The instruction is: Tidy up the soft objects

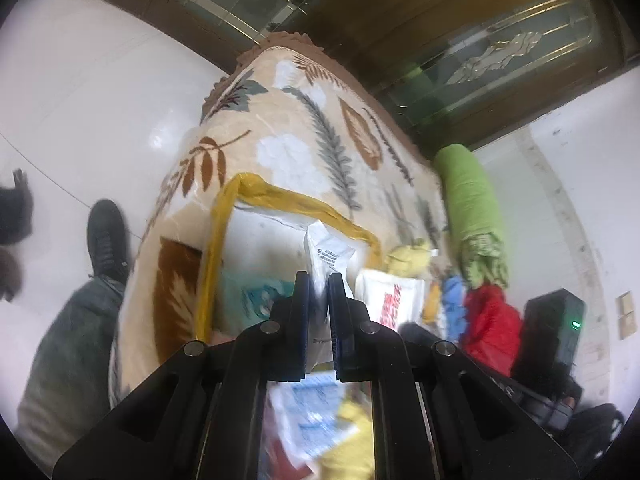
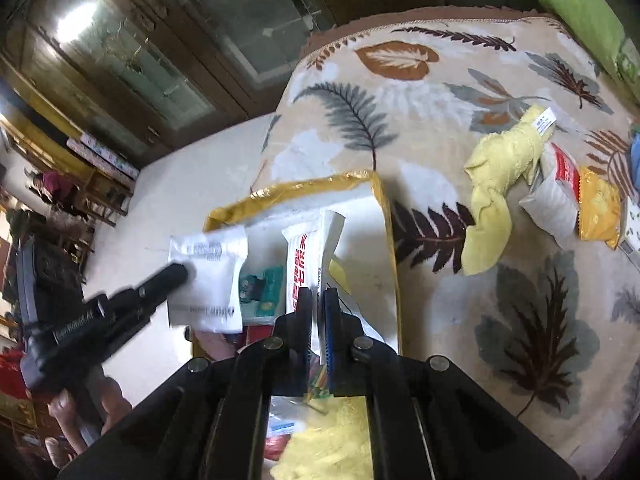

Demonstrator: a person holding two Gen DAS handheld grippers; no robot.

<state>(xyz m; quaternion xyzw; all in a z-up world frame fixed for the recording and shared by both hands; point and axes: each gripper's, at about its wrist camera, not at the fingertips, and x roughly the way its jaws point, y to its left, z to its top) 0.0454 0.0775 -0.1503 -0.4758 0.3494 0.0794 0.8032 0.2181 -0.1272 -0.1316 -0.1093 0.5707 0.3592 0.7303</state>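
My left gripper is shut on a white packet with small black print. In the right wrist view the same left gripper holds this printed packet above the left side of a white foam box with a yellow taped rim. My right gripper is shut on a white packet with red lettering over the same box. Inside lie a teal cartoon-print pack and other soft packs. A yellow towel lies on the leaf-patterned blanket.
A white-and-red pouch and a yellow pouch lie beside the towel. A green rolled bolster, red cloth and blue cloth sit further right. A person's black shoe rests on the white floor; dark glass cabinets stand behind.
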